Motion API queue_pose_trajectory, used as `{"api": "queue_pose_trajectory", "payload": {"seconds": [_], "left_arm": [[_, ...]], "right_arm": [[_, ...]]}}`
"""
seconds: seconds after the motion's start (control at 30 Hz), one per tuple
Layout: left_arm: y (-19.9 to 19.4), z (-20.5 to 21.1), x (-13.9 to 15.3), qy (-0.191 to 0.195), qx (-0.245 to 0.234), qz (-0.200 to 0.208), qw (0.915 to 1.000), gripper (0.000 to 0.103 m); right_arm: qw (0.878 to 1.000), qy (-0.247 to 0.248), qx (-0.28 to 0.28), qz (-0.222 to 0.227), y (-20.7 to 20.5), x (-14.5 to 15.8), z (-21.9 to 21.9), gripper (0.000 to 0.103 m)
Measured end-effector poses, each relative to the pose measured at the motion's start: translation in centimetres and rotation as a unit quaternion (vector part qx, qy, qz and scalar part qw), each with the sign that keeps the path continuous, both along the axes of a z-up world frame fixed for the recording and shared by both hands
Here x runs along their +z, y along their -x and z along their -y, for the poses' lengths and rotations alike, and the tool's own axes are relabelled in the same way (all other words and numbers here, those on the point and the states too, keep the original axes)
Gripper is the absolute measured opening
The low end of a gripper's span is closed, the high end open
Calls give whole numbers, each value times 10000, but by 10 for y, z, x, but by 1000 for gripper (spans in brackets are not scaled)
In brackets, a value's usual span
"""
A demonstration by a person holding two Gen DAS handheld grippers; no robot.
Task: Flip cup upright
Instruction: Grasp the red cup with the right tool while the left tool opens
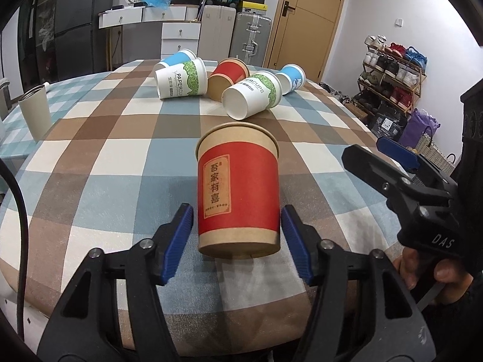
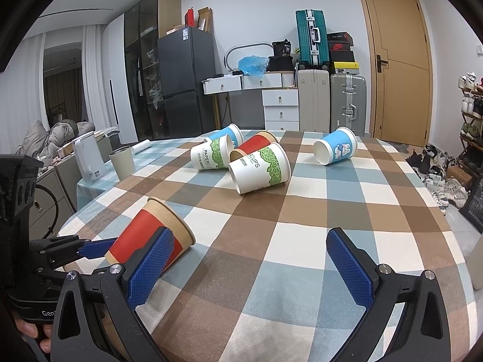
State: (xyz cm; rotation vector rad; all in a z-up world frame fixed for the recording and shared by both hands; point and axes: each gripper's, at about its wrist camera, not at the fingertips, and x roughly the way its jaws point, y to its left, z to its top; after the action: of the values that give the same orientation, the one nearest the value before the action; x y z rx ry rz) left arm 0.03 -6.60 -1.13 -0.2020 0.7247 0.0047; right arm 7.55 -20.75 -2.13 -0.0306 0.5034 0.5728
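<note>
A red and brown paper cup (image 1: 238,193) is between the blue pads of my left gripper (image 1: 237,235), which is shut on its lower part. In the right wrist view the same cup (image 2: 145,235) is tilted, its rim pointing up and away, base near the checked tablecloth (image 2: 271,241). My right gripper (image 2: 250,268) is open and empty to the right of it; it also shows in the left wrist view (image 1: 392,157).
Several paper cups lie on their sides at the far end: two green-leaf ones (image 2: 259,167) (image 2: 211,154), a red one (image 2: 253,144), two blue ones (image 2: 335,146) (image 2: 229,134). A beige tumbler (image 2: 122,163) and white jug (image 2: 89,158) stand left.
</note>
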Motion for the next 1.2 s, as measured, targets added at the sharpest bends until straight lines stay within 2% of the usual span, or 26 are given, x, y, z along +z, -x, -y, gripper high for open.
{"api": "queue_pose_trajectory", "payload": {"seconds": [0.03, 0.1, 0.27, 0.33, 0.37, 0.4, 0.57, 0.77, 0.97, 1.2], "left_arm": [[0, -1, 0, 16, 8, 20, 10000, 69], [0, -5, 2, 70, 48, 70, 9999, 84], [0, -16, 9, 79, 52, 171, 9998, 88], [2, -24, 14, 81, 71, 286, 9995, 93], [3, -30, 17, 105, 90, 382, 9992, 101], [5, -35, 19, 123, 122, 456, 9988, 102], [7, -61, 28, 116, 206, 666, 9975, 102], [6, -83, 30, -134, 350, 804, 9961, 102], [5, -91, 25, -318, 402, 887, 9947, 102], [1, -95, 19, -338, 400, 870, 9948, 102]], "right_arm": [[10000, 1, -2, -6, 0, 0, 0, 103], [10000, -2, -6, 5, 0, 0, 0, 103], [10000, -12, -7, -11, 0, 0, 0, 103], [10000, 1, -15, -13, 0, 0, -1, 103], [10000, 12, -24, -30, 1, 0, -1, 103], [10000, 18, -30, -63, 0, 0, -2, 103], [9995, -86, 33, -310, 0, 1, -4, 103], [9984, 9, 125, -555, 0, 5, -20, 103], [9957, 6, 216, -897, -5, 5, -38, 103], [9894, -92, 222, -1435, -17, -2, -47, 103]]}}
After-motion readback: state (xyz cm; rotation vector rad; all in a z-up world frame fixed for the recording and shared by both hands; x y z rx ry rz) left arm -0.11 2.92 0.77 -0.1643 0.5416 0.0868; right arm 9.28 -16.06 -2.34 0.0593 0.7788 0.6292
